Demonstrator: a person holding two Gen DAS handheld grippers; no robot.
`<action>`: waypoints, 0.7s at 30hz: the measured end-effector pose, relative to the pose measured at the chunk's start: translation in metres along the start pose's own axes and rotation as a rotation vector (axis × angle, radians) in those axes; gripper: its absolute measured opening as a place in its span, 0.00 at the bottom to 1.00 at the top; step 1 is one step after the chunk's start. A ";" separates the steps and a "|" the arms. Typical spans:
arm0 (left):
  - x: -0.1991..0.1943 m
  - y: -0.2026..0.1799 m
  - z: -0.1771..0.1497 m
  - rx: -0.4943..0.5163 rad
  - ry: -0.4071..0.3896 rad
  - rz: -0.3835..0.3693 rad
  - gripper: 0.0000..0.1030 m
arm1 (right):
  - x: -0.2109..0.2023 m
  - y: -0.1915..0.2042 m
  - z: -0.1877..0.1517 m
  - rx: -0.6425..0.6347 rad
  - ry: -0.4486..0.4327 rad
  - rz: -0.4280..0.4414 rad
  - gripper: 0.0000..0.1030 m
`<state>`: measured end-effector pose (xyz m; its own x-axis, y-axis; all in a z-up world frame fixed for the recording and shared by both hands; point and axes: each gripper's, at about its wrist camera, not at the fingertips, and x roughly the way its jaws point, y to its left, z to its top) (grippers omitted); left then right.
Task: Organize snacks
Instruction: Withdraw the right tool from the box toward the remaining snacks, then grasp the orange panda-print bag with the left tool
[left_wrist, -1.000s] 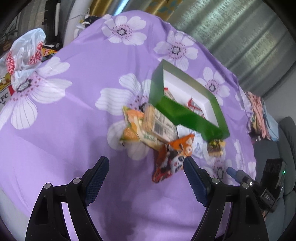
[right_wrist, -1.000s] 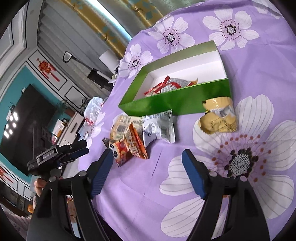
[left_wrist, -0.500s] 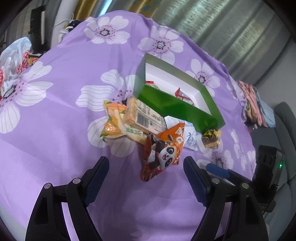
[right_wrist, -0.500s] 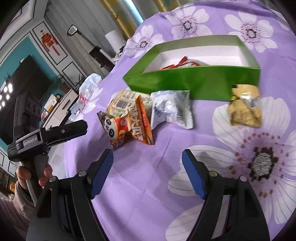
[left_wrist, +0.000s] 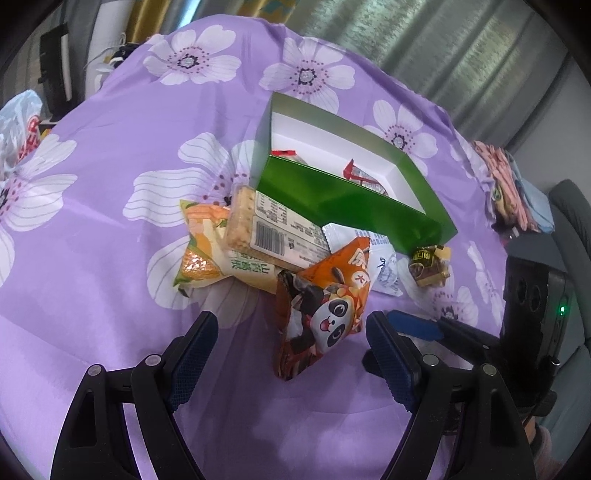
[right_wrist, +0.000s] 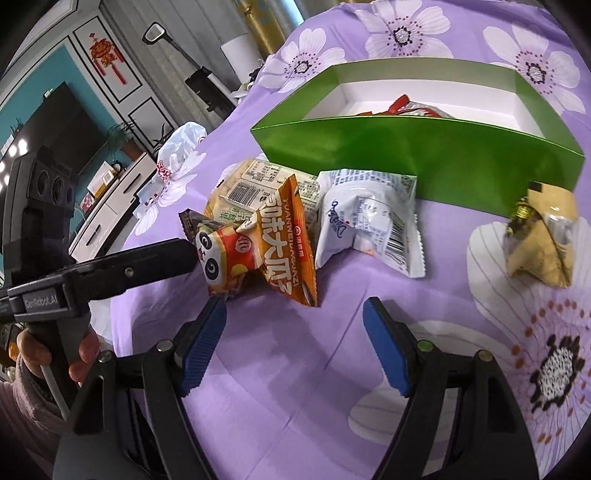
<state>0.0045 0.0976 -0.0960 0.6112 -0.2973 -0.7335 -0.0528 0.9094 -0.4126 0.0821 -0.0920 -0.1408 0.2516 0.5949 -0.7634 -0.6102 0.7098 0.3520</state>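
Note:
An orange panda snack bag (left_wrist: 325, 306) (right_wrist: 258, 240) lies on the purple flowered cloth, in front of a green box (left_wrist: 354, 203) (right_wrist: 424, 155) that holds red-wrapped snacks. My left gripper (left_wrist: 291, 343) is open, its jaws on either side of the panda bag's near end. My right gripper (right_wrist: 295, 332) is open just in front of the pile, empty. Behind the panda bag lie a cracker pack (left_wrist: 273, 232), a yellow-green bag (left_wrist: 207, 251), a white packet (right_wrist: 365, 225) and a gold-brown candy pack (right_wrist: 543, 240) (left_wrist: 428, 264).
A white plastic bag (right_wrist: 177, 155) lies at the table's far edge. The other hand's gripper body (left_wrist: 532, 325) shows at the right of the left wrist view. A TV cabinet and floor lie beyond the table edge on the left of the right wrist view.
Both grippers moved closer to the snack pile. The left gripper's jaws now flank the panda bag. Both stayed open.

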 end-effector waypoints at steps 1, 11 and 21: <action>0.002 -0.001 0.000 0.004 0.002 -0.001 0.80 | 0.002 0.001 0.001 -0.004 0.001 -0.001 0.75; 0.013 -0.006 0.005 0.022 0.007 -0.019 0.80 | 0.021 0.007 0.010 -0.058 0.030 0.005 0.70; 0.024 -0.008 0.004 0.021 0.029 -0.054 0.58 | 0.028 0.010 0.011 -0.051 0.052 0.053 0.36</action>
<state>0.0233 0.0848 -0.1083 0.5896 -0.3542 -0.7259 -0.0031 0.8977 -0.4406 0.0908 -0.0643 -0.1525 0.1794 0.6097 -0.7720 -0.6597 0.6567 0.3653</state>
